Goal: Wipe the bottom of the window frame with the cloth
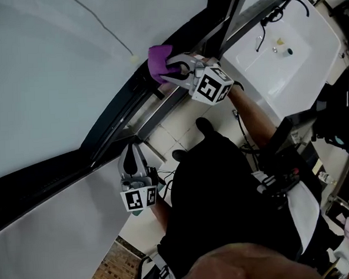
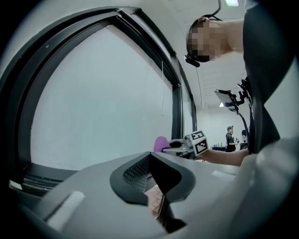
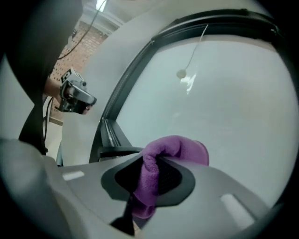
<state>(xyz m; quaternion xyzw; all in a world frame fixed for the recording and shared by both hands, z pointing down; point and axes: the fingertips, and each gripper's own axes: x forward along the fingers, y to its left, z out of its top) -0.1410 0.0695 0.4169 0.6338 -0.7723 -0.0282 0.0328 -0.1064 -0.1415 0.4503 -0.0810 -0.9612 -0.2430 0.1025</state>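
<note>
Since the wipe has to run along the bottom rail of the window frame (image 1: 120, 115), the right hand-held gripper (image 1: 171, 70) carries the purple cloth (image 1: 157, 61) bunched ahead of its tips, right where the glass (image 1: 52, 61) meets the rail. Whether the cloth actually presses there I cannot tell. Its jaws are clenched on a fold of the cloth, the rest bulging out in front. The left hand-held gripper (image 1: 132, 153) hangs further along the frame, jaws together and empty, probably kept clear of the stroke.
</note>
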